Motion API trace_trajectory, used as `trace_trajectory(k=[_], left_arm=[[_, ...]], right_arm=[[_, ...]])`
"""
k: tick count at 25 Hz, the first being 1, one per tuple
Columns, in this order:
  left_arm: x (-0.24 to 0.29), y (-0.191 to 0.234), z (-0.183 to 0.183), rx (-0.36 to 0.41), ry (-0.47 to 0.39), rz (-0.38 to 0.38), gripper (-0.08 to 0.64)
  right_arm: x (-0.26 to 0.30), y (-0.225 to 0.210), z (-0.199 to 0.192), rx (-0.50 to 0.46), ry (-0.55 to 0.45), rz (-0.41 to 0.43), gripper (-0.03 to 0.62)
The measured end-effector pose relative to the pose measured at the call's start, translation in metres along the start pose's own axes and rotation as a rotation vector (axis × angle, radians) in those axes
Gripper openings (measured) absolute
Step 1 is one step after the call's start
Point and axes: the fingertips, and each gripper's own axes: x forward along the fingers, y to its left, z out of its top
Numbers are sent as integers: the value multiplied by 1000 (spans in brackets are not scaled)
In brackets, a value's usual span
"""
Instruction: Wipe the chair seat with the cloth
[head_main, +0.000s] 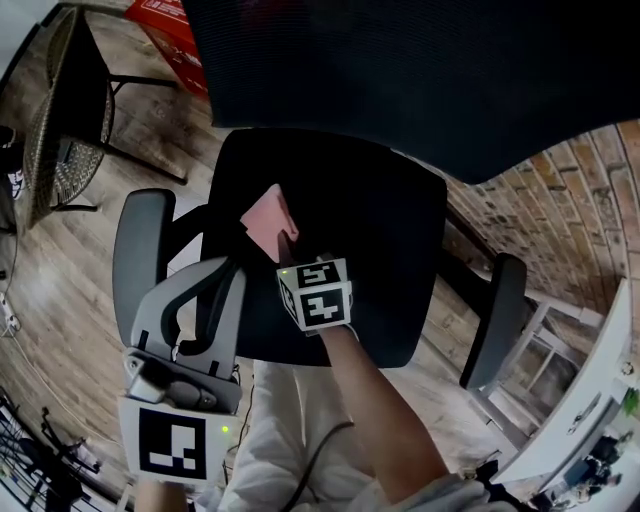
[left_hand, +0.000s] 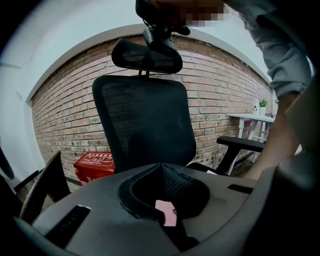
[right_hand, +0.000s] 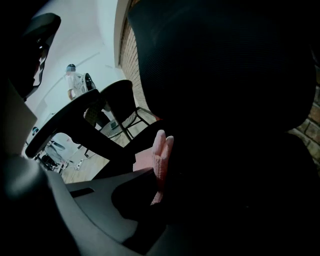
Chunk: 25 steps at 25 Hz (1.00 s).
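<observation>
While the black chair (head_main: 400, 60) fills the head view, its seat (head_main: 385, 235) lies under both grippers. The left gripper (head_main: 236, 265) hangs at the seat's left edge, jaw tips together on nothing. The right gripper (head_main: 288, 243) is clamped on the folded pink cloth (head_main: 268, 218) over the seat's left-middle.

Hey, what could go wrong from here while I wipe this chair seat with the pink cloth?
1. The right gripper pinches the cloth bunched and upright, so little of it may touch the seat, or it may slip out.
2. The left gripper hangs shut close to the armrest and might bump it during a sweep.
</observation>
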Motion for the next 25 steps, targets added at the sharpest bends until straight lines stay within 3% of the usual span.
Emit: trace_trajectory(k=[12, 25], left_arm=[[13, -43, 19, 56, -26, -67, 18], [19, -73, 31, 72, -38, -101, 18]], right_arm=[[-62, -97, -37, 90, 2, -203, 53], [-152, -196, -90, 217, -5, -491, 54]])
